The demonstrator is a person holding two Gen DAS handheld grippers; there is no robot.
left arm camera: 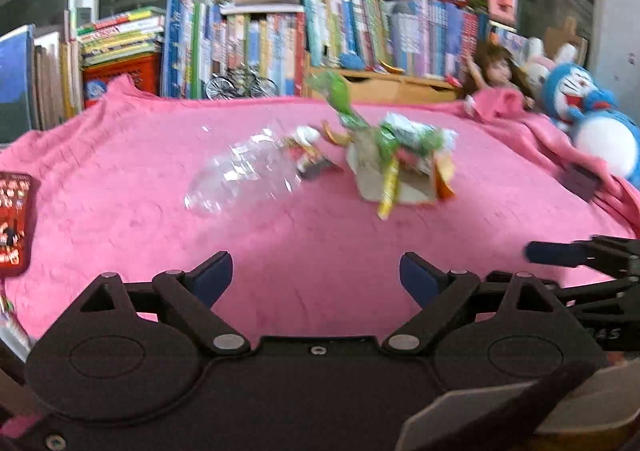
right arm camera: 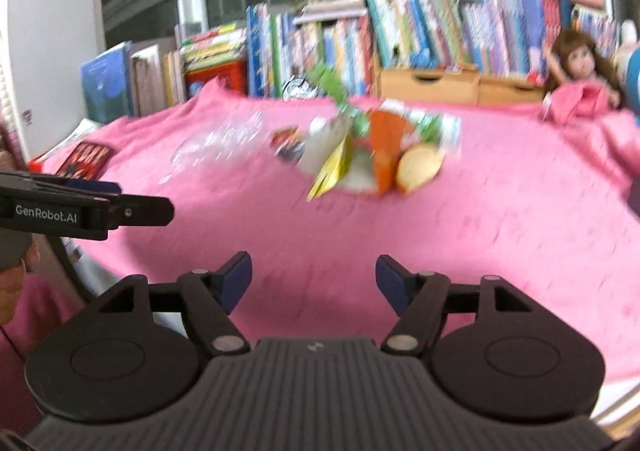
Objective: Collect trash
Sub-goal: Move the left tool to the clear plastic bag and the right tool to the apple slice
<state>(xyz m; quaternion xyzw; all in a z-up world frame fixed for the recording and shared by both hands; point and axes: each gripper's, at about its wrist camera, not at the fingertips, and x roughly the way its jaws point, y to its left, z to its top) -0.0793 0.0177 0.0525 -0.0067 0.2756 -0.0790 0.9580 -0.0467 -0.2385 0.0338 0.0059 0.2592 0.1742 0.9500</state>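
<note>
Pink blanket spread across the whole surface. Rows of books lined up at twelve o'clock behind it. Clear plastic bottle lying flat at eleven o'clock. Heap of wrappers just right of it, near one o'clock, blurred. Left claw wide open, gripping nothing. Right claw wide open too, empty.

Right claw gapes empty above pink blanket, trash pile well ahead
</note>
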